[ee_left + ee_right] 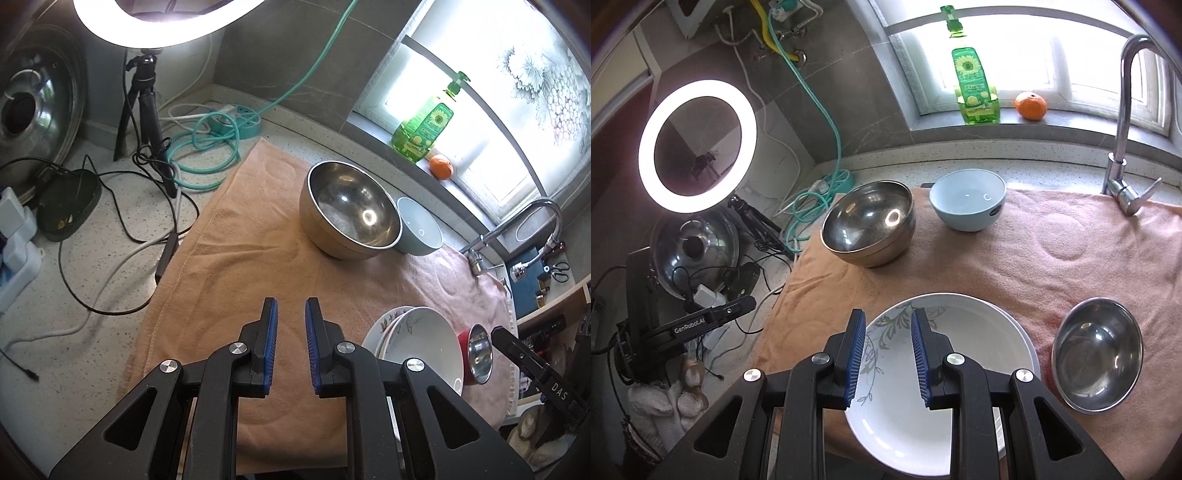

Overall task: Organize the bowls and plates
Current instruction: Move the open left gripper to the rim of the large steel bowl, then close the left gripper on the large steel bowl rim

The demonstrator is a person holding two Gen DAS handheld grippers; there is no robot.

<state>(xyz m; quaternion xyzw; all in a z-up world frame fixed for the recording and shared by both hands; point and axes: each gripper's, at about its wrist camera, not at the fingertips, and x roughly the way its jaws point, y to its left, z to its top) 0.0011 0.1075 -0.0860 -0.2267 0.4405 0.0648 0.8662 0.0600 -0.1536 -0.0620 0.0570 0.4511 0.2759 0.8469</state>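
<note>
right tool (pixel 888 350) parted over white leaf-patterned plates (pixel 905 435), stacked.

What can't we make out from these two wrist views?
- Plate stack: count unclear; the top plate covers the rest in the right wrist view, and the left gripper cuts it off in the left.
- Light blue bowl: half hidden behind the large steel bowl, left view.
- Dish soap bottle label: too small.

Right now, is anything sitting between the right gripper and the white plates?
Nothing visible. The right gripper hangs open directly over the white plates, with no object between them.
</note>
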